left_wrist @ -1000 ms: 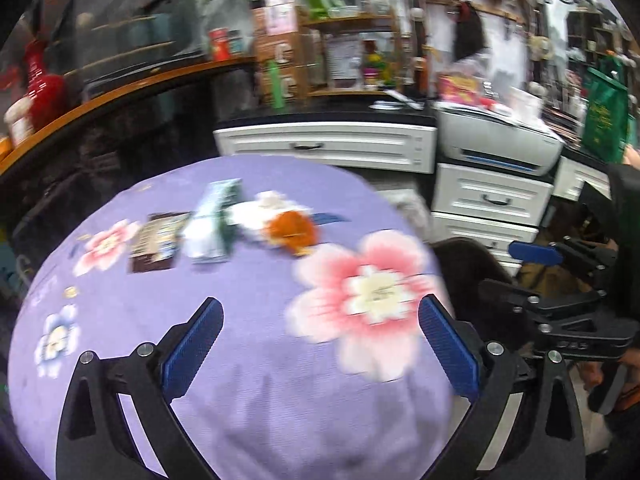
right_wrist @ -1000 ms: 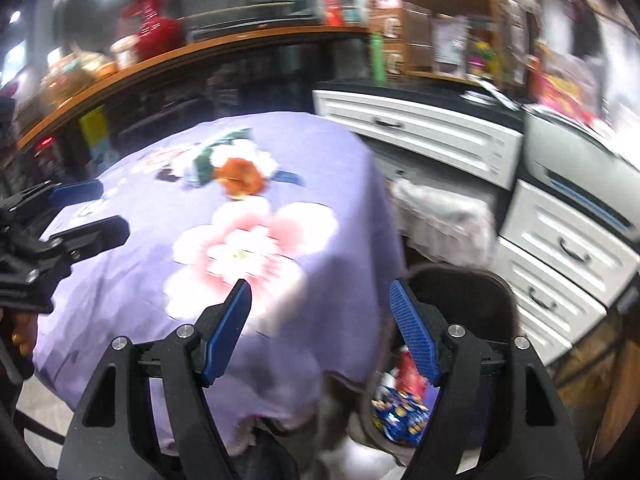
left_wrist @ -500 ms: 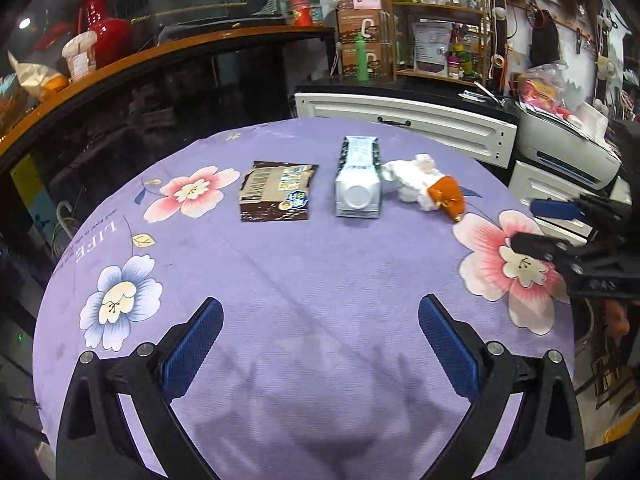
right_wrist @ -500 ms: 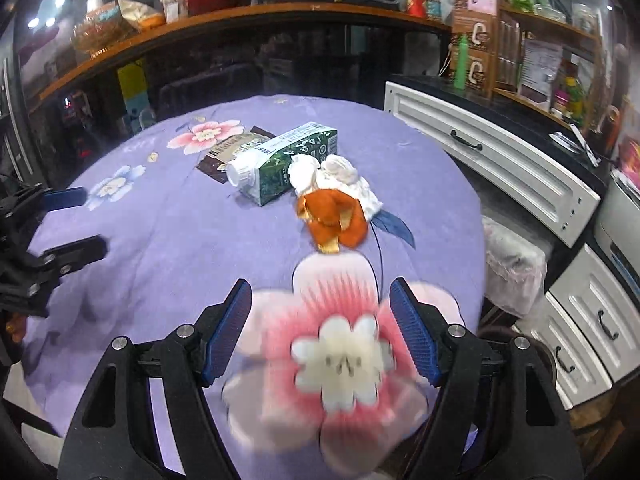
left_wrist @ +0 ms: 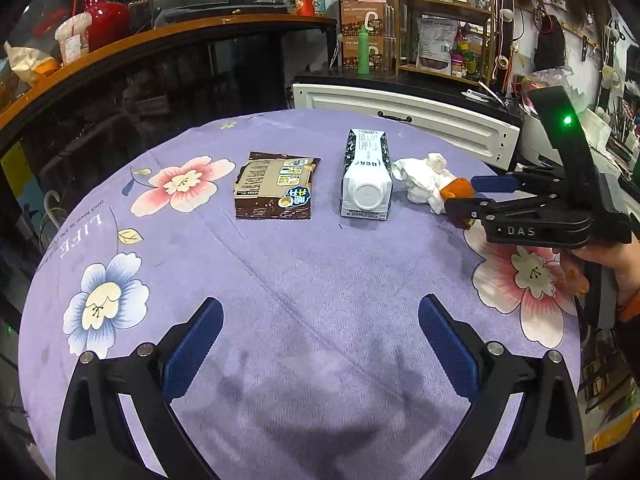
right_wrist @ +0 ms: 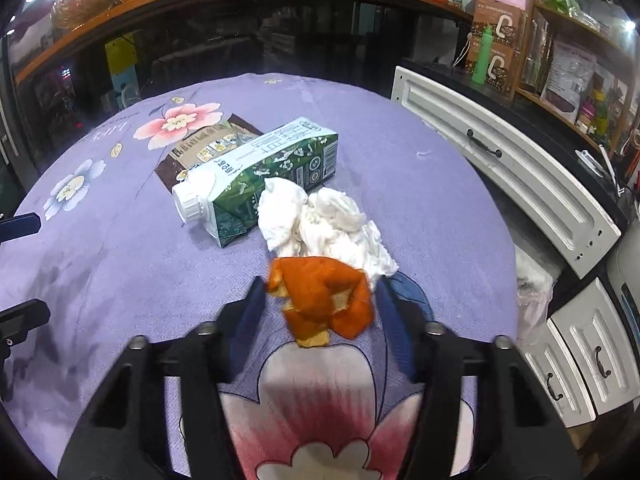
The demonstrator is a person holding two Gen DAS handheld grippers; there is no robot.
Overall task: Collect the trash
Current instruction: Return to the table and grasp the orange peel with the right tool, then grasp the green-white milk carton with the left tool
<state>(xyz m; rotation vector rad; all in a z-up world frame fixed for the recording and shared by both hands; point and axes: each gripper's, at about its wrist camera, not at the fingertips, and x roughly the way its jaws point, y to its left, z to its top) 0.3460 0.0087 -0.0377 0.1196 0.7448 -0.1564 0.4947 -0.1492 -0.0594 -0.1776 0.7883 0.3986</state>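
Observation:
An orange peel [right_wrist: 324,300] lies on the purple flowered tablecloth [right_wrist: 120,264], touching a crumpled white tissue [right_wrist: 320,224]. My right gripper [right_wrist: 320,296] is open with its fingers on either side of the peel; it also shows in the left wrist view [left_wrist: 464,196]. A green-and-white carton [right_wrist: 260,176] lies on its side beside the tissue, and a flat brown wrapper [left_wrist: 276,186] lies left of it. My left gripper [left_wrist: 320,332] is open and empty over the near part of the table.
White drawers [right_wrist: 500,160] and cabinets stand beyond the table's right edge. A wooden counter [left_wrist: 160,36] with jars and a red vase runs behind. Shelves with boxes and bottles stand at the back right.
My right gripper has swung from the bin beside the table to the orange peel and now straddles it. My left gripper has turned back toward the table's middle.

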